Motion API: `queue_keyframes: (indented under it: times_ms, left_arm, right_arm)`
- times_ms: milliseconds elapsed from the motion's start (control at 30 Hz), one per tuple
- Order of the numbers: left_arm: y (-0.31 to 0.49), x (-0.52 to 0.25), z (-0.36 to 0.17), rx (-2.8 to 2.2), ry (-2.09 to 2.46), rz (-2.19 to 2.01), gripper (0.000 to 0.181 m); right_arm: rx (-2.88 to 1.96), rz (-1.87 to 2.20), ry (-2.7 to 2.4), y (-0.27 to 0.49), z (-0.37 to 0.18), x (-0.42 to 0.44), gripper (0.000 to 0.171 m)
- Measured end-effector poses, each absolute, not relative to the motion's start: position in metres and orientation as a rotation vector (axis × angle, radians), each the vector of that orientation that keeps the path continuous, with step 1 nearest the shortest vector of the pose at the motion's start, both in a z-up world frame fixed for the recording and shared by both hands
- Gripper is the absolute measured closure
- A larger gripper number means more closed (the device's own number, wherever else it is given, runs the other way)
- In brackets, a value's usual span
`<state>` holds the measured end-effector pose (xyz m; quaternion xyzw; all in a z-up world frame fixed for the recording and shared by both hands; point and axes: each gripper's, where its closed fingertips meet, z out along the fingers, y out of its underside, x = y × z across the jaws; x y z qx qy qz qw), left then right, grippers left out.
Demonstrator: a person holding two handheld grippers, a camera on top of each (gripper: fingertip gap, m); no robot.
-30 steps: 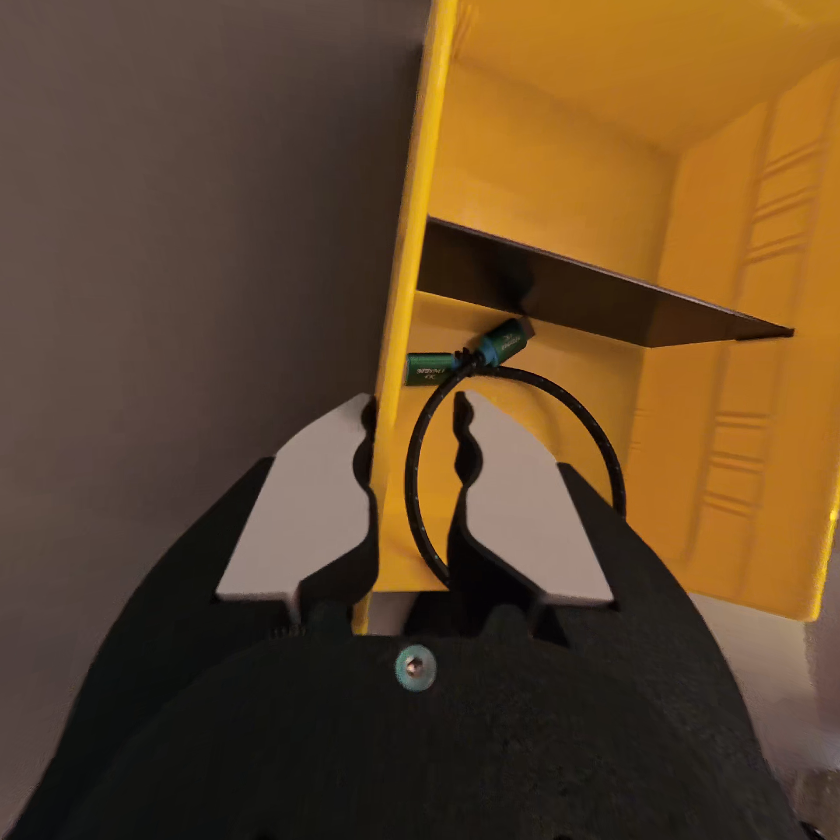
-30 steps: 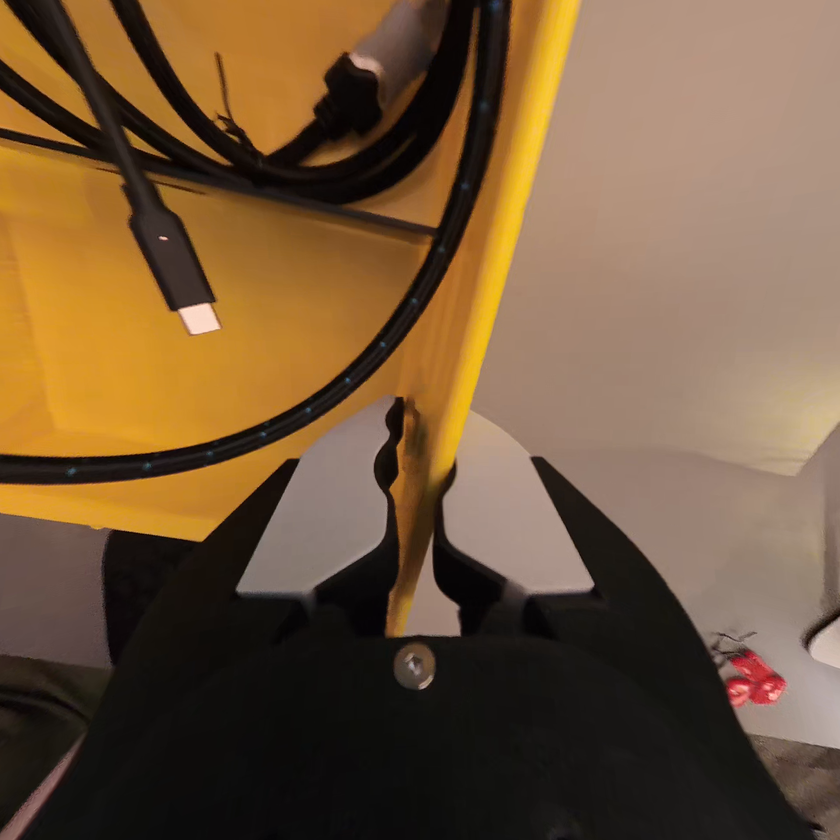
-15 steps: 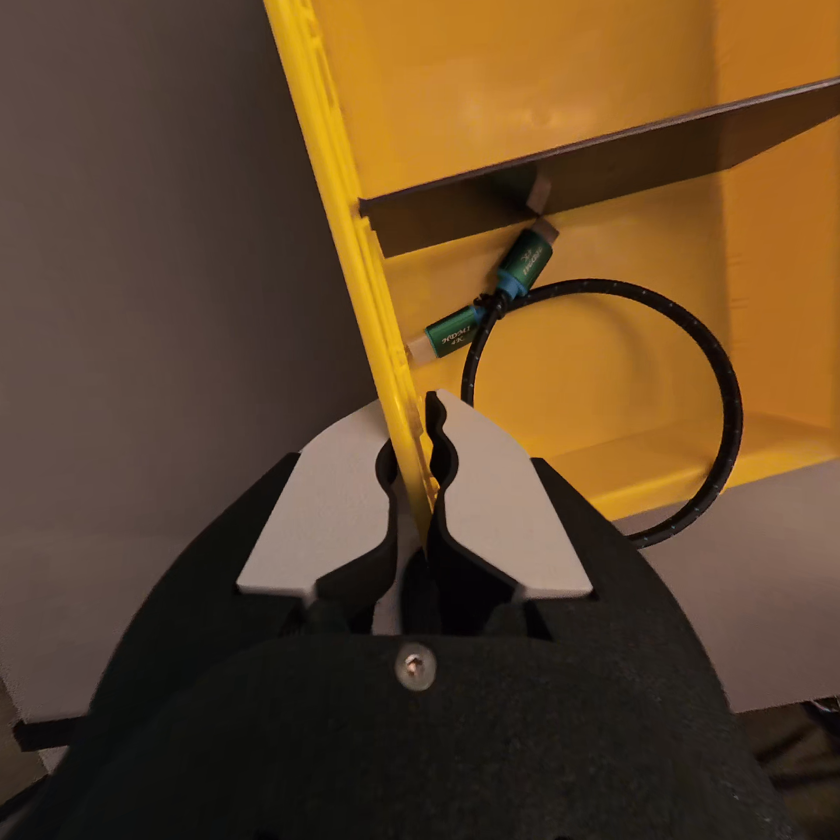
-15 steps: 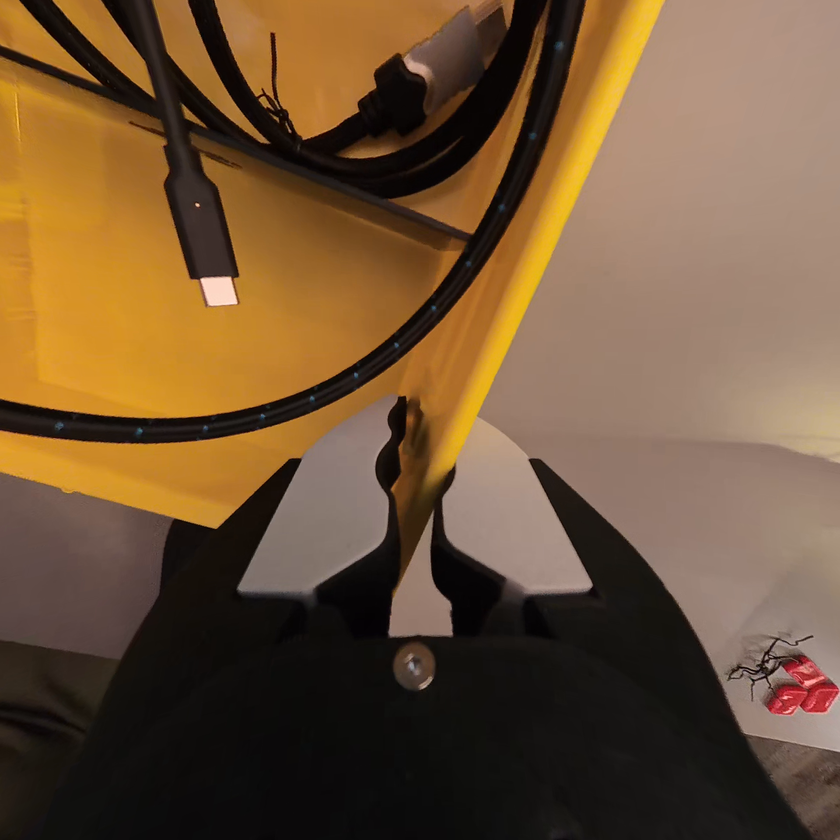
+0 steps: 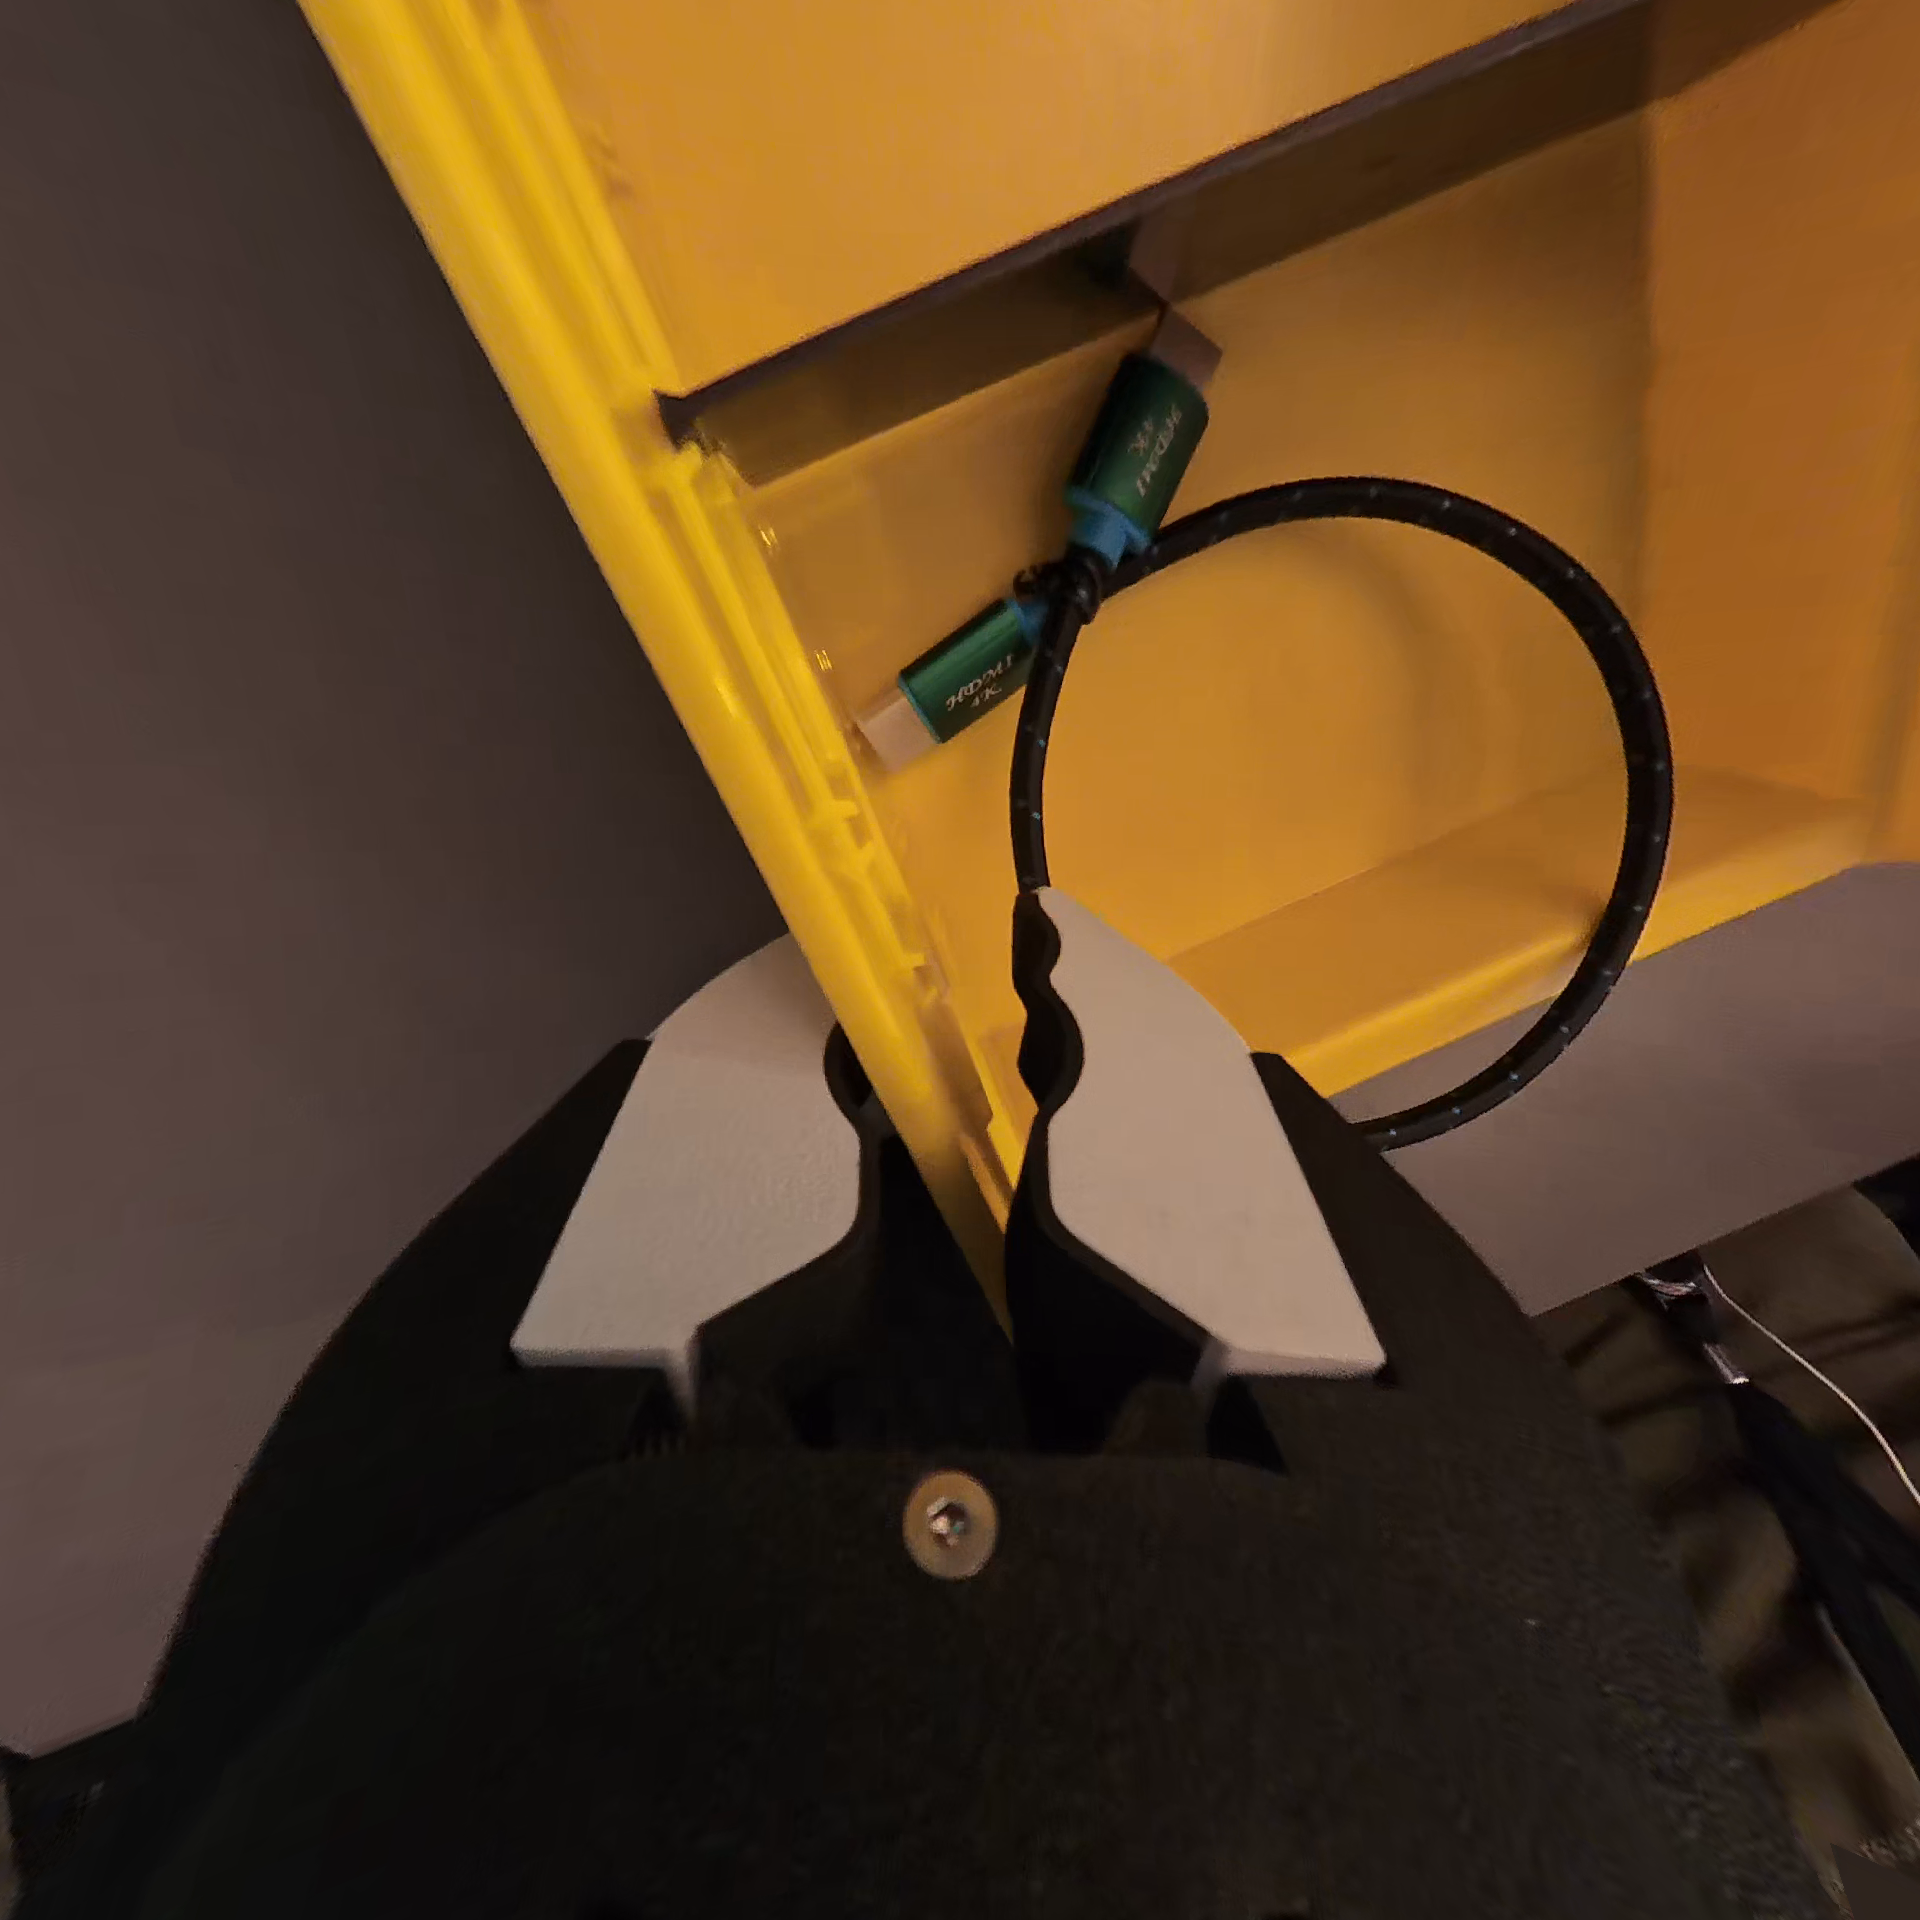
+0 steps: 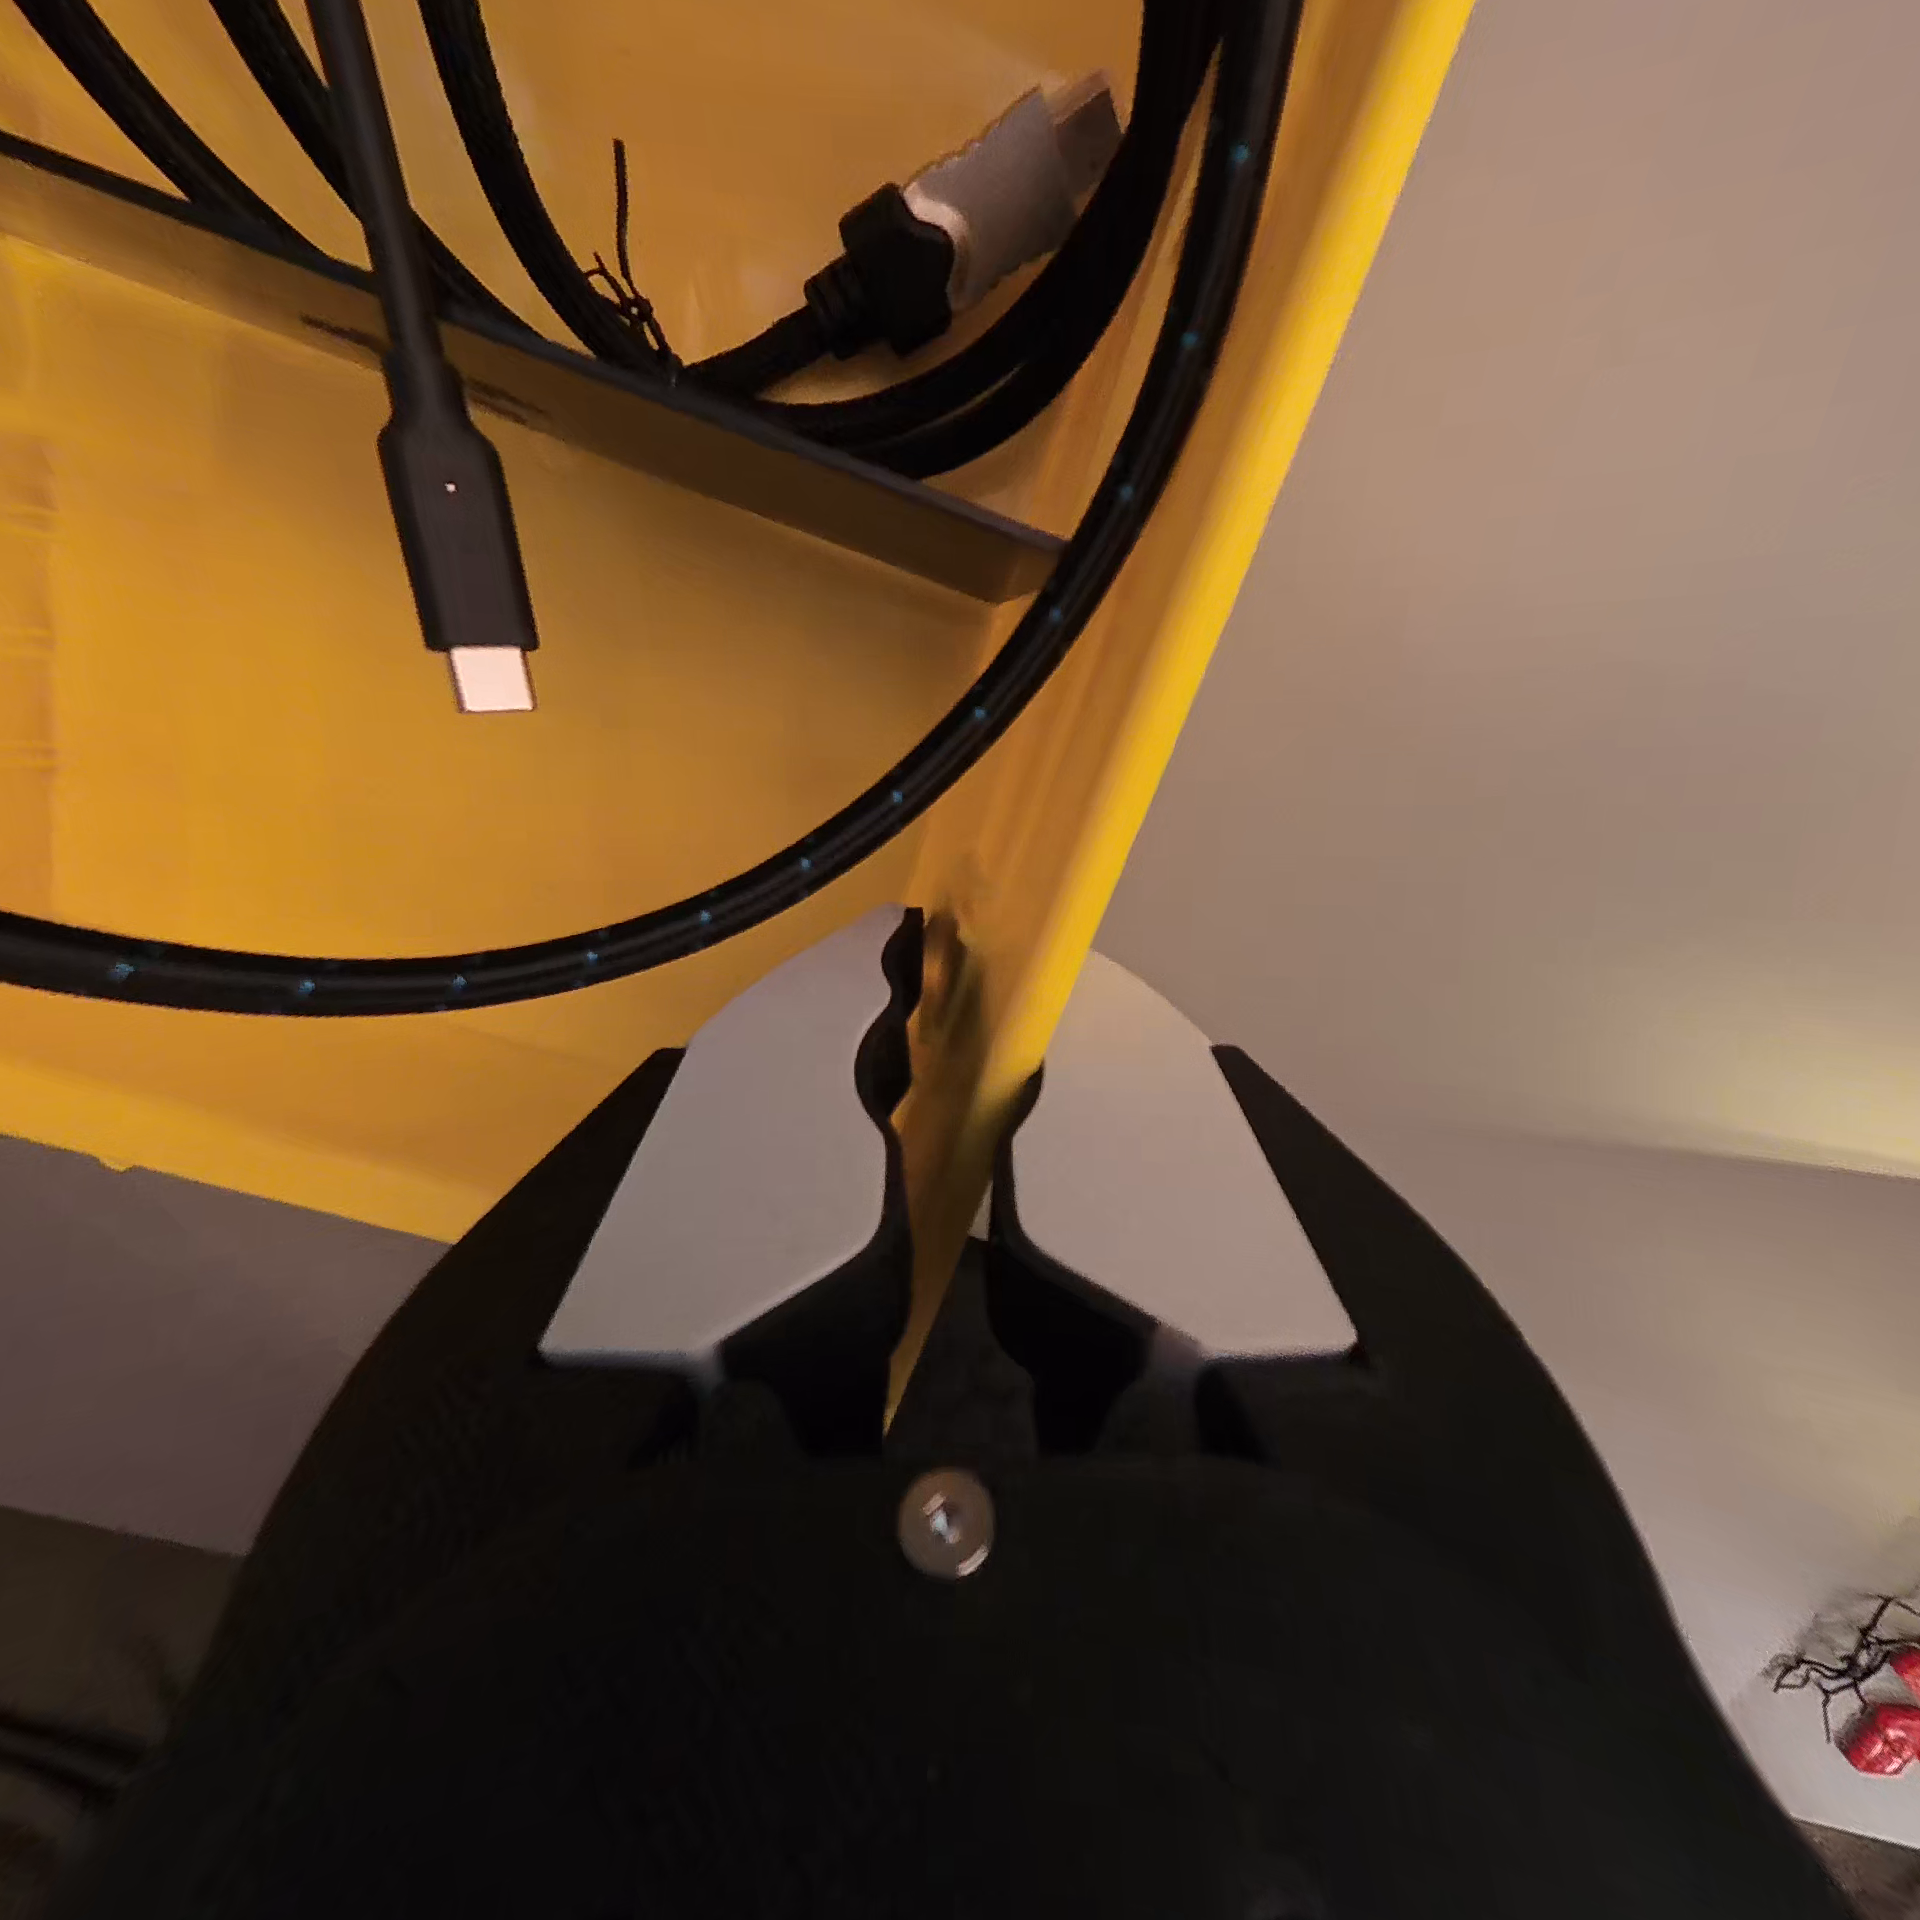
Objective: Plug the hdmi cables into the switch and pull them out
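Observation:
My left gripper (image 5: 914,935) is shut on the left wall of a yellow bin (image 5: 935,156), which is held tilted. Inside lies a short black braided HDMI cable (image 5: 1631,707) in a loop with two green plugs (image 5: 1138,447) (image 5: 961,691); the loop hangs over the bin's open edge. My right gripper (image 6: 987,956) is shut on the bin's right wall (image 6: 1247,520). In the right wrist view a black USB-C plug (image 6: 462,540), a silver-bodied plug (image 6: 997,177) and black braided cables (image 6: 935,748) hang inside. No switch shows.
A dark divider (image 5: 1351,197) crosses the bin and also shows in the right wrist view (image 6: 790,468). A white tabletop (image 5: 1662,1174) lies below, with small red objects (image 6: 1886,1745) on it at the right. Dark cloth and cords (image 5: 1766,1455) lie beyond the table edge. My right fingertips sit around 50 cm from my left ones.
My left gripper closed on the bin wall, then both grippers tilted the bin further. The green-plugged cable loop slid down over the bin's edge; the cables on the right swung lower.

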<state>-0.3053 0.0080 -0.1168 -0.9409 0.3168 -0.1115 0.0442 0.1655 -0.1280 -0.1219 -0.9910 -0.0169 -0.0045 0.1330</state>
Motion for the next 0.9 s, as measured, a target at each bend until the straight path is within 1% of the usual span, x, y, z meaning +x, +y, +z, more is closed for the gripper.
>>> queue_keyframes:
  times_ms: [33,233,300,400,500,600,633,667,733,767,800,833,900]
  left_arm:
    - [0.008,-0.305,-0.116,-2.877,0.968,-0.356,0.157]
    - [0.017,-0.300,-0.098,-2.809,0.823,-0.608,0.155]
    - [0.024,-0.304,-0.084,-2.734,0.743,-0.673,0.158]
    - [0.038,-0.317,-0.051,-2.584,0.599,-0.714,0.159]
    - [0.043,-0.319,0.010,-2.302,0.482,-0.836,0.164]
    - [0.037,-0.325,0.068,-2.026,0.460,-0.780,0.163]
    - [0.032,-0.327,0.083,-1.951,0.466,-0.734,0.163]
    - [0.028,-0.331,0.098,-1.876,0.469,-0.686,0.162]
    - [0.017,-0.339,0.127,-1.724,0.462,-0.591,0.162]
    - [0.012,-0.344,0.142,-1.647,0.434,-0.549,0.161]
    - [0.005,-0.349,0.155,-1.569,0.399,-0.522,0.159]
    - [-0.004,-0.351,0.166,-1.481,0.388,-0.514,0.157]
    - [-0.023,-0.350,0.188,-1.304,0.394,-0.515,0.154]
  right_arm:
    - [-2.873,-0.017,-0.067,-0.125,-0.122,0.158,0.160]
    - [-2.864,-0.011,-0.181,-0.114,-0.121,0.128,0.153]
    - [-2.837,0.026,-0.133,-0.113,-0.119,0.123,0.154]
    - [-2.722,0.035,0.071,-0.117,-0.099,0.127,0.152]
    - [-2.496,-0.111,0.187,-0.127,-0.051,0.131,0.151]
    - [-2.170,-0.297,0.096,-0.125,0.023,0.113,0.150]
    - [-2.046,-0.295,0.025,-0.121,0.049,0.094,0.149]
    - [-1.923,-0.259,-0.061,-0.117,0.071,0.069,0.145]
    - [-1.724,-0.106,-0.241,-0.108,0.101,0.011,0.143]
    - [-1.670,0.014,-0.316,-0.103,0.105,-0.020,0.139]
    - [-1.680,0.152,-0.386,-0.096,0.098,-0.052,0.136]
    - [-1.760,0.269,-0.453,-0.088,0.079,-0.079,0.133]
    - [-1.961,0.344,-0.503,-0.069,0.037,-0.107,0.129]
